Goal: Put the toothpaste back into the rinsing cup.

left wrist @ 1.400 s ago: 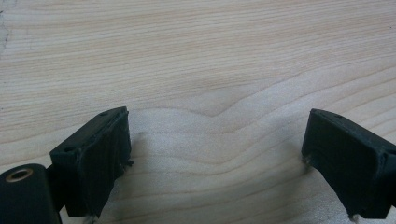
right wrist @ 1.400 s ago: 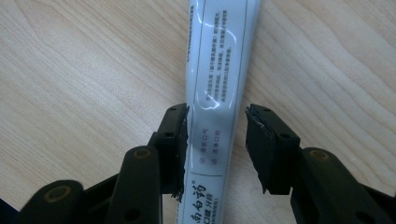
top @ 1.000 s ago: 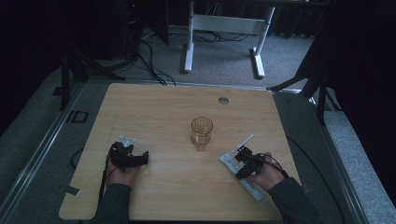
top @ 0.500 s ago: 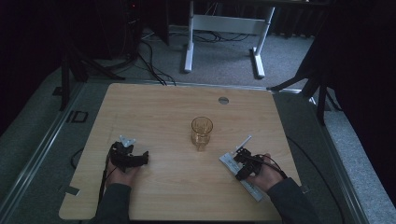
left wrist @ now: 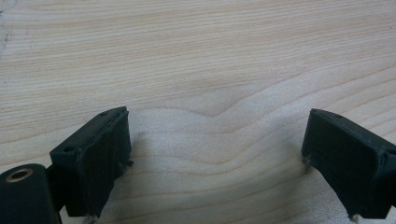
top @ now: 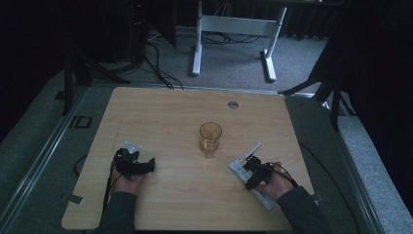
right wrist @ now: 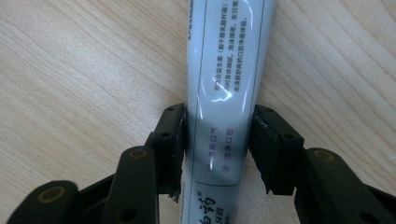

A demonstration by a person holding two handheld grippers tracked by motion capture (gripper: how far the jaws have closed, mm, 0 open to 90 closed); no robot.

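Note:
A white toothpaste tube (right wrist: 229,56) with printed text lies flat on the wooden table (top: 170,112), at its near right (top: 237,168). My right gripper (right wrist: 219,140) straddles the tube's lower part; its jaws have just been opening, and both pads still touch the tube's sides. In the high view that gripper (top: 249,171) sits in a hand at the near right. An empty amber drinking glass (top: 210,136) stands upright mid-table, apart from both grippers. My left gripper (left wrist: 215,154) rests open over bare wood, nothing between its jaws; from above it (top: 145,165) lies at the near left.
A round cable grommet (top: 233,104) sits near the table's far edge. Beyond the table stand a white desk frame (top: 234,24) and dark stands, with cables on the grey floor (top: 160,58). Bare wood stretches between the two hands.

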